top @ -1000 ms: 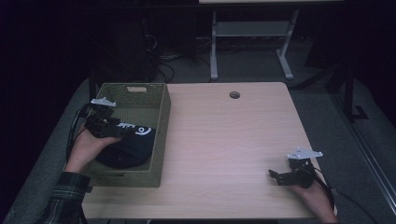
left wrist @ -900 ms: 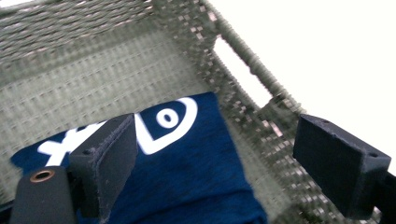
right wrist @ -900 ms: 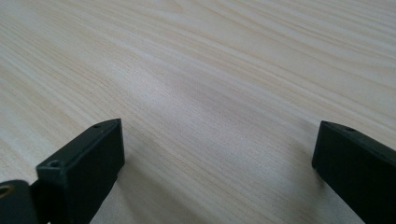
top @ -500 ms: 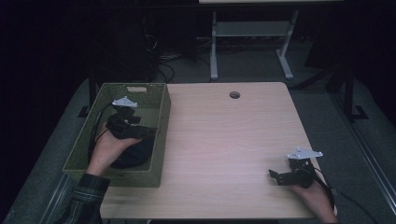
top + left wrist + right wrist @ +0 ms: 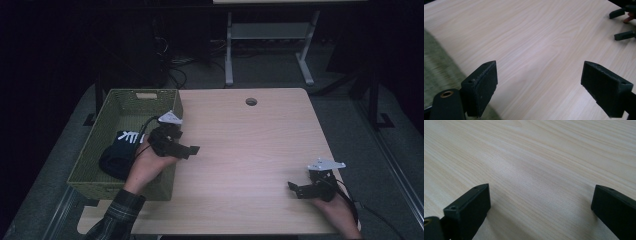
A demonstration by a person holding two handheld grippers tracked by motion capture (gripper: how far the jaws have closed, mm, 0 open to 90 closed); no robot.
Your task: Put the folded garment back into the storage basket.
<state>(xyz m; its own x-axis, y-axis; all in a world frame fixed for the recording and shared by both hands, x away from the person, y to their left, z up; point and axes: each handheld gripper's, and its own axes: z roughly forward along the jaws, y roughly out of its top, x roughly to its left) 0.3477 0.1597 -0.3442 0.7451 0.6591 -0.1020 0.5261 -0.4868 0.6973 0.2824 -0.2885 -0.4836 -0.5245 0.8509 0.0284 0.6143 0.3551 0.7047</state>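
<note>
1. High view: my left gripper (image 5: 192,149) hangs over the basket's (image 5: 140,96) right rim, jaws spread and holding nothing, pointing out across the table (image 5: 250,140). The dark cloth (image 5: 117,155) lies bundled on the basket floor, toward the near left, just behind my left hand (image 5: 145,167). It shows a small white print at its far end (a garment, I think, though the light is too dim to be sure). My right gripper (image 5: 295,190) rests low at the table's near right corner, well apart from the basket.

2. Left gripper view: my jaws stand wide with bare wood between them; the basket's weave shows at the lower left, and the other gripper sits far off at the upper right.

3. Right gripper view: jaws released too, with nothing between them but wood grain.

4. Handling, as I judge it: the cloth should be light, soft and floppy, not fragile and not slippery. It will sag and trail, so I would pinch a thick raised fold near the middle of the bundle rather than a loose edge, and lift high enough to clear the basket wall.
</note>
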